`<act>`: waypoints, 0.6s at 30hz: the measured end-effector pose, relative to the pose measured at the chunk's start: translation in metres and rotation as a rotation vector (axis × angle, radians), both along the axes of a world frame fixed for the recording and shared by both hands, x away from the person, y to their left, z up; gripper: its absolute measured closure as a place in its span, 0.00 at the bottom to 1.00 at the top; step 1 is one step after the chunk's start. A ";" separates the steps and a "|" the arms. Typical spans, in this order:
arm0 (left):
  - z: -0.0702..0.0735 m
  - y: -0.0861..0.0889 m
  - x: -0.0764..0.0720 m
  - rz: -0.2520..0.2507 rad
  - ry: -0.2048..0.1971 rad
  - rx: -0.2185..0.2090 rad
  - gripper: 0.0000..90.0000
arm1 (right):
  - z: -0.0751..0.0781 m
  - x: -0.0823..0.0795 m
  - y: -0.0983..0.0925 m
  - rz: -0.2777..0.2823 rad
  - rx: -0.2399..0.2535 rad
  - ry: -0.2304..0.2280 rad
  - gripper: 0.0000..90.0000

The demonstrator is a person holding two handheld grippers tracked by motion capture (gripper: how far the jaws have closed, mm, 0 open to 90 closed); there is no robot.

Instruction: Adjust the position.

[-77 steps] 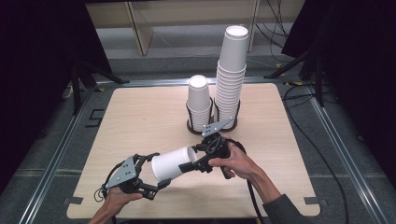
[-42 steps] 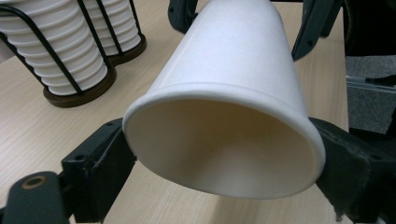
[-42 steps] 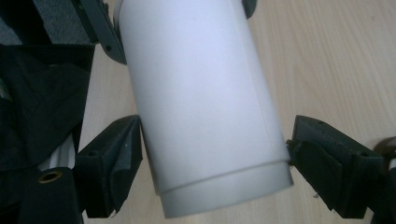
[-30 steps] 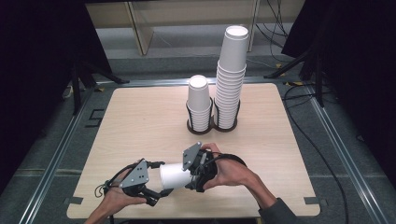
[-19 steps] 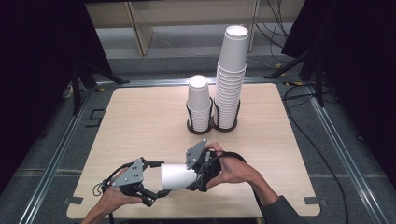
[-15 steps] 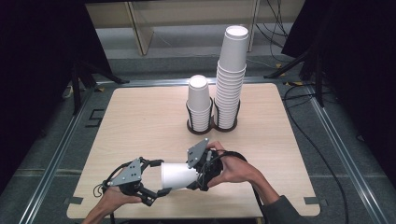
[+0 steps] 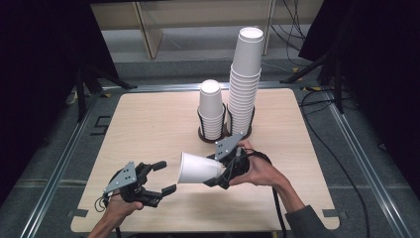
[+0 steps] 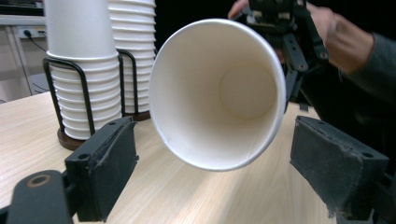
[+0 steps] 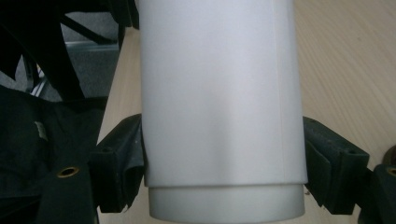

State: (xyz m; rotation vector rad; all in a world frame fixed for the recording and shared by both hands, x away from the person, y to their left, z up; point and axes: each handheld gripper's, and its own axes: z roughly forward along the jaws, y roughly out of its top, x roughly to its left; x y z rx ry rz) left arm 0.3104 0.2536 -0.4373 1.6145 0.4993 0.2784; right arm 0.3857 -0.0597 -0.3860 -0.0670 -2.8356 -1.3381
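**Paper cup held sideways between two hand-held grippers**

The white paper cup (image 7: 198, 168) lies on its side in the air, just above the bench (image 7: 148, 124). Its bottom end is squeezed between the jaws of the right hand-held gripper (image 7: 218, 176), one black pad on each side of the cup. Its open mouth points at the left hand-held gripper (image 7: 163, 177).

The left hand-held gripper is just beside the cup's rim but not touching it. Its jaws stand wide apart with nothing between them. From its own view, you can look right into the cup, which sits a little way past the two pads.

Farther back on the bench, two stacks of paper cups (image 7: 212, 106) stand upright in a black wire holder (image 7: 225, 133). One stack is short and one is tall.
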 end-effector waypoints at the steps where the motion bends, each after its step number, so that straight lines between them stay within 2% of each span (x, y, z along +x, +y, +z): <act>1: 0.000 -0.001 0.000 0.011 0.005 -0.006 0.16 | 0.001 0.000 -0.001 0.001 0.009 -0.009 0.26; 2: -0.001 -0.002 0.000 0.015 0.011 -0.015 0.16 | 0.001 -0.002 -0.001 -0.016 0.012 0.018 0.26; 7: -0.003 -0.008 0.001 -0.005 0.041 -0.023 0.16 | 0.002 -0.002 0.001 0.017 0.046 0.005 0.26; 8: -0.003 -0.009 0.001 0.005 0.047 -0.016 0.16 | 0.003 -0.002 0.002 0.022 0.049 -0.008 0.26; 10: -0.003 -0.011 0.001 0.010 0.055 -0.016 0.14 | 0.002 -0.003 0.003 0.033 0.051 0.006 0.26; 11: -0.003 -0.012 0.001 0.014 0.053 -0.011 0.12 | 0.002 -0.003 0.004 0.035 0.056 -0.011 0.26; 12: -0.003 -0.012 0.001 0.021 0.051 -0.003 0.08 | 0.002 -0.006 0.004 0.025 0.052 0.022 0.26; 14: -0.002 -0.014 0.000 0.038 0.055 -0.002 0.00 | 0.002 -0.005 0.006 0.050 0.059 0.011 0.26; 16: -0.001 -0.015 0.000 0.028 0.037 -0.007 0.00 | 0.001 -0.005 0.008 0.060 0.062 0.002 0.26; 17: -0.001 -0.015 -0.001 0.027 0.030 0.004 0.00 | 0.001 -0.005 0.009 0.064 0.061 -0.001 0.26; 18: 0.000 -0.016 -0.002 0.030 0.025 0.004 0.00 | 0.000 -0.006 0.009 0.069 0.061 0.018 0.26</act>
